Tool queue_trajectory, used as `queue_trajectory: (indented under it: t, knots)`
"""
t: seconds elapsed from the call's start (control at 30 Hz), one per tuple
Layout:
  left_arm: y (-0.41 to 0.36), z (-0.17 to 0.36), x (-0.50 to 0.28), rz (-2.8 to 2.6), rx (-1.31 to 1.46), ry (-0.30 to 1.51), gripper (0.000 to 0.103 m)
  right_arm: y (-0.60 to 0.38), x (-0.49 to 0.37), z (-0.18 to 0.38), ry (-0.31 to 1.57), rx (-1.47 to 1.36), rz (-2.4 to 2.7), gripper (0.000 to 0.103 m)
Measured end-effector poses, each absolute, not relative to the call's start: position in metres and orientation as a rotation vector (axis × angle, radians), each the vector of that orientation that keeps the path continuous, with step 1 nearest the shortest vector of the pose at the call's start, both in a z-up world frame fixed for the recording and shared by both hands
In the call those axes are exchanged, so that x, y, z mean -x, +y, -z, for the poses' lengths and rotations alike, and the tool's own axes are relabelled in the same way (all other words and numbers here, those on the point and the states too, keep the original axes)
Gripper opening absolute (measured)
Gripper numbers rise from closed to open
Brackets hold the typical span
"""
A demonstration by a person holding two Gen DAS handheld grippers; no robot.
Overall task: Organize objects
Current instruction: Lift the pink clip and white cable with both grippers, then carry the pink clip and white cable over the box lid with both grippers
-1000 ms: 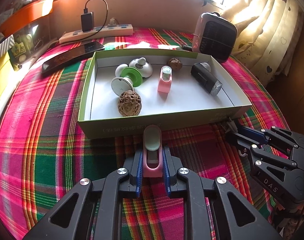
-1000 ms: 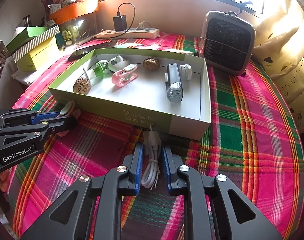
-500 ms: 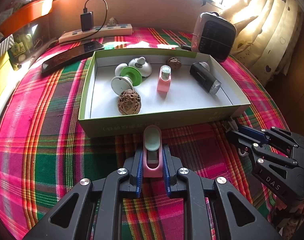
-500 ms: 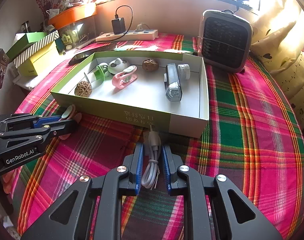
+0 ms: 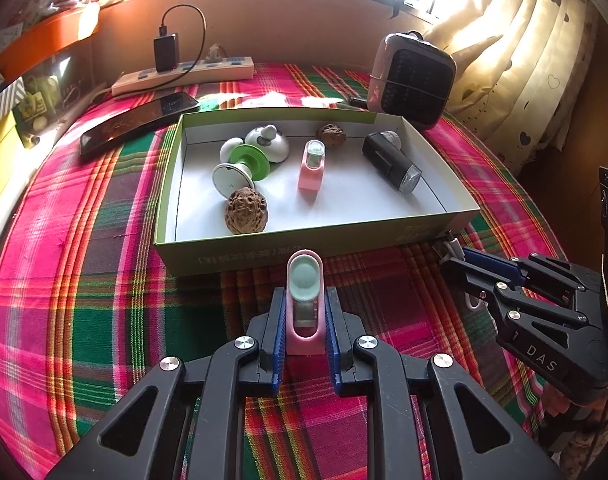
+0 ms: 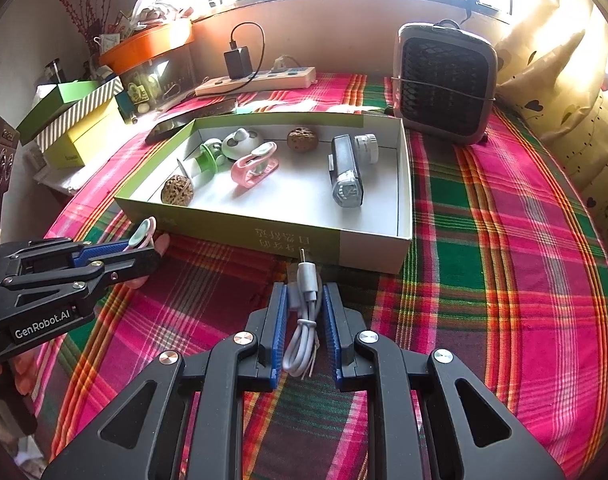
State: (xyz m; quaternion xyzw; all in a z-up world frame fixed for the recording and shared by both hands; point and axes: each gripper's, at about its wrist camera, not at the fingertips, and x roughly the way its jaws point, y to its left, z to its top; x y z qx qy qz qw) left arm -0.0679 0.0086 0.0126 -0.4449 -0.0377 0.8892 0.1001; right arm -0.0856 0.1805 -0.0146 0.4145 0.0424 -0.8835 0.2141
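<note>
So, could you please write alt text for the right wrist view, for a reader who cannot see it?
The right gripper grips a bundled white cable just before an open green box of small items on a plaid tablecloth. At left, the left gripper holds a pink clip.

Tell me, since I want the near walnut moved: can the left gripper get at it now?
Probably not yet: the left gripper is shut on a pink clip, and the box wall stands before the walnut.

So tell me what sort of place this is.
Probably a home, a table by a window: a plaid tablecloth, heart-print curtains, a power strip with a charger plugged in, and a small heater.
</note>
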Motion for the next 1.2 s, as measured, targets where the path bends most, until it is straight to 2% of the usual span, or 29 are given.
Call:
queue_trajectory:
  t: [0.6,1.2]
  knots:
    - [0.013,-0.035,0.076,-2.596,1.257,-0.131,0.016,0.182,0.097,-0.015,-0.014,-1.103,2.429,0.019]
    - [0.014,-0.043,0.118,-2.613,1.234,-0.13,0.016,0.166,0.162,-0.02,-0.127,-1.146,2.393,0.019]
